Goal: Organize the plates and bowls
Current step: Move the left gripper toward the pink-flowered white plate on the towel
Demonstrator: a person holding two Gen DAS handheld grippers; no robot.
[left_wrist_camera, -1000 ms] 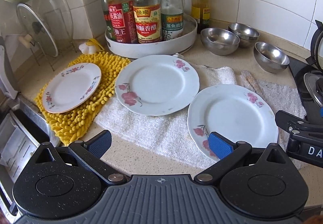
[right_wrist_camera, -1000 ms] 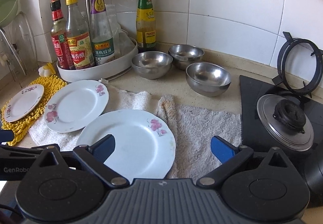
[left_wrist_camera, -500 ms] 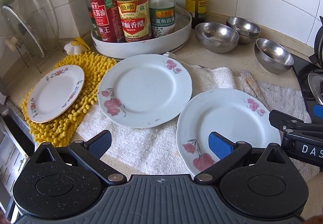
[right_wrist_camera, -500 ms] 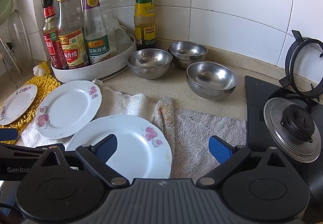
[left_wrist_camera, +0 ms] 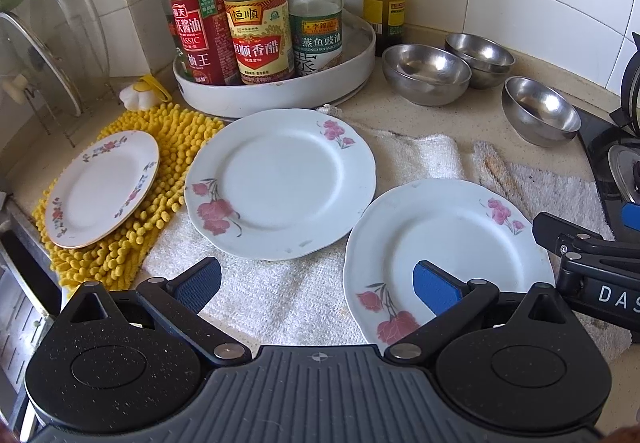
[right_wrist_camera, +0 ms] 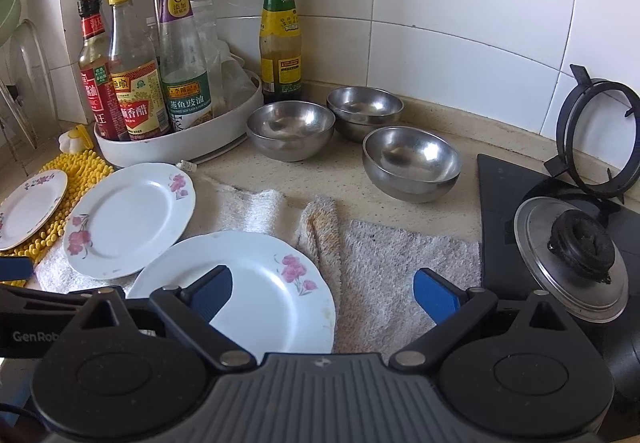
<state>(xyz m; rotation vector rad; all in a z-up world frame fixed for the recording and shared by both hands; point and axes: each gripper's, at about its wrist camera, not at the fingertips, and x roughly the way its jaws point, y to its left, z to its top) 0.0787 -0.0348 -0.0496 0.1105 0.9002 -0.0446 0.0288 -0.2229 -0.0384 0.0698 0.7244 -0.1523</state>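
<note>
On white tray (left_wrist_camera: pixel 276 99), sauce bottles (left_wrist_camera: pixel 256 31)

light: bright daylight, even | shadows: soft | glare: steel bowls (right_wrist_camera: pixel 411 163) | focus: sharp | edges: fisheye-bent, dark corners

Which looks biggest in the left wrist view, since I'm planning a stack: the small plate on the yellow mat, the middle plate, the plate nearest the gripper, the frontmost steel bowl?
1-2. Nearest plate and middle plate: alike.
3. Small plate.
4. Frontmost steel bowl, though farther away.
</note>
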